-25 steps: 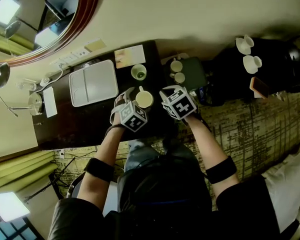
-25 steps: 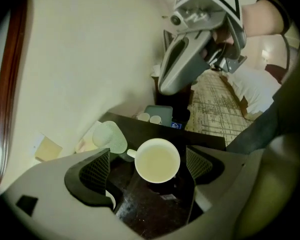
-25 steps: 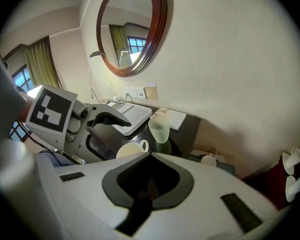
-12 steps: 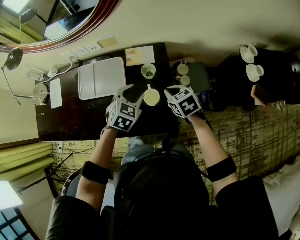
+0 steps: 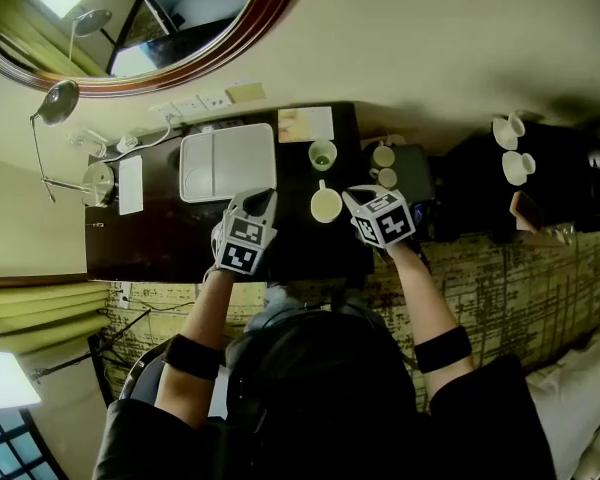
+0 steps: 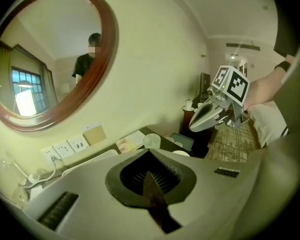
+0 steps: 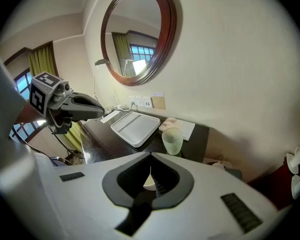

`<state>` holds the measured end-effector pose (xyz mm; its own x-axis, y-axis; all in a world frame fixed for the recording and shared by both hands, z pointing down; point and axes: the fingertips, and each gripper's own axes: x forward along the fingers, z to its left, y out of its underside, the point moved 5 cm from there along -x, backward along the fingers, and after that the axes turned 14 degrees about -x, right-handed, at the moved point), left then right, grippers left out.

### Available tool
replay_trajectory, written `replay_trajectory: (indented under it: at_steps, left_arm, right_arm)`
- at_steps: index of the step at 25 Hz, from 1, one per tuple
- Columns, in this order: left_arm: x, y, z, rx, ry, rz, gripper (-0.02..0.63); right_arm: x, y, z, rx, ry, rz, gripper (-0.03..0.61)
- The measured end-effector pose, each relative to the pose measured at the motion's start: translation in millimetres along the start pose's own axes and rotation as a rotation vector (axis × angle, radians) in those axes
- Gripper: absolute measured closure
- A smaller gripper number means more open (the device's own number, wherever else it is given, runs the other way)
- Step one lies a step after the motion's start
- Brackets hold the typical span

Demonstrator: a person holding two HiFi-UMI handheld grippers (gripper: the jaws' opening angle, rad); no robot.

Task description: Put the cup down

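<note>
Fingers on the left gripper [image 5: 264, 198] have just shut on nothing and moved off; the cup [image 5: 326, 206] stands alone beside them on the desk [image 5: 160, 248], so it looks put down.

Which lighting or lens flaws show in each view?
Head view: dark desk, blown-out bright patch in the mirror. Left gripper view: fisheye bend, black corners, mosaic patch in the reflection. Right gripper view: same black corners; glass in focus.
</note>
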<state>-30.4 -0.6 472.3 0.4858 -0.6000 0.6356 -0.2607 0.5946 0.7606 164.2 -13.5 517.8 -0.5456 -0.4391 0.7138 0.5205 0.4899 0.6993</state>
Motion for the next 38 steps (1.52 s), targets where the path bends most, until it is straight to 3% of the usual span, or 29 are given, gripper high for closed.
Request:
replay_trajectory:
  at_steps: [9,14,21,38]
  left_arm:
    - [-17.5,5.9,31.1,-0.158,0.008,-0.078,0.614]
    - [-20.5,5.9,25.2,-0.114,0.033,-0.070,0.614]
    - [-22.6,2.7,27.4,-0.125,0.049,-0.077,0.614]
    - [-26.2,8.5,29.7,-0.181,0.033,-0.081,0.614]
  right_arm:
    - [-4.2,-12.0,14.2,0.027,0.026,-0.024,0.571]
    - [-5.6,-12.8,14.1,0.044,0.061,-0.051,0.571]
    - [-0.3,-8.6,12.8,0.053,0.096,-0.087,0.571]
    - [8.4,6.0,23.5,0.067,0.052,-0.059,0.569]
